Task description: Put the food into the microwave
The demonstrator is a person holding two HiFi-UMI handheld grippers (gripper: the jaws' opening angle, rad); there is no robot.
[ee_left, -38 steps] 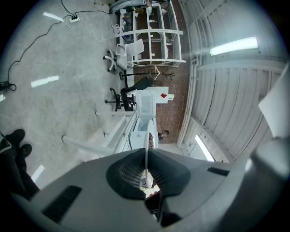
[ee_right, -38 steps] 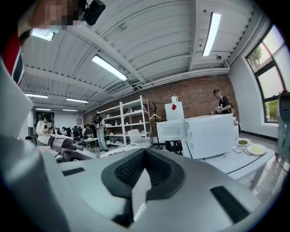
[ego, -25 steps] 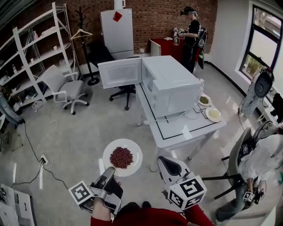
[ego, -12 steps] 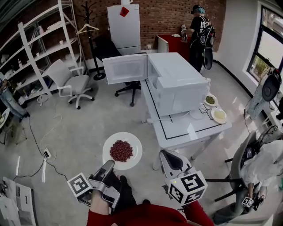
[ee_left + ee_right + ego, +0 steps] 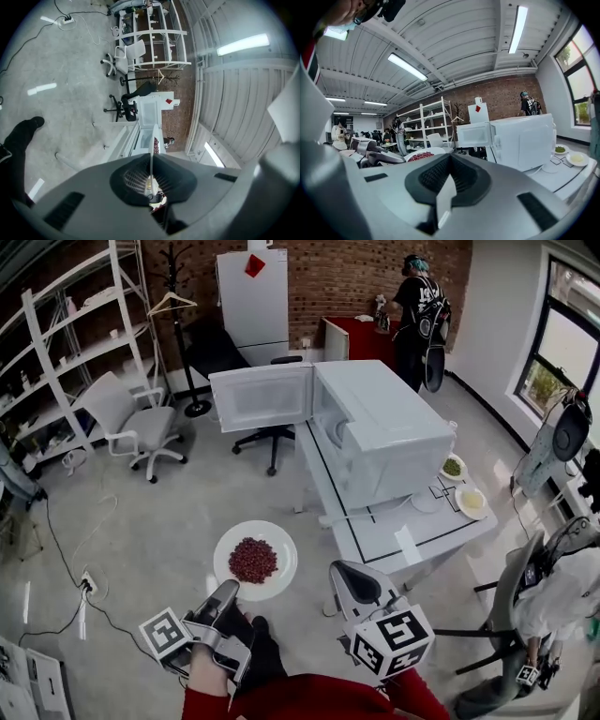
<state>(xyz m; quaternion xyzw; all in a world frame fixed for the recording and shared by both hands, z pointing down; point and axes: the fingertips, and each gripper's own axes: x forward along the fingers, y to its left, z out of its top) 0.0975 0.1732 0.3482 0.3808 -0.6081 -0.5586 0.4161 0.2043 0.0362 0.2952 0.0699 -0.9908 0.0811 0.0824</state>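
Observation:
A white plate of red beans [image 5: 255, 561] hangs level over the floor, and my left gripper [image 5: 228, 594] is shut on its near rim. The left gripper view shows the plate [image 5: 153, 146] edge-on, clamped between the pads [image 5: 138, 177]. My right gripper [image 5: 349, 577] is beside it on the right, shut and holding nothing. In the right gripper view the plate [image 5: 423, 154] and the left gripper [image 5: 377, 157] are at the left. Ahead, the white microwave [image 5: 386, 432] stands on the white table [image 5: 427, 532], its door [image 5: 261, 397] swung wide open to the left.
Two small dishes, green food [image 5: 453, 467] and yellow food [image 5: 472, 502], sit on the table right of the microwave. An office chair [image 5: 136, 423] and a shelf [image 5: 66, 343] stand at the left, a person [image 5: 417, 315] at the back, and another person [image 5: 553, 596] sits at the right.
Both grippers and the plate have moved forward toward the microwave, which now looks nearer. The left gripper's hold on the plate is unchanged.

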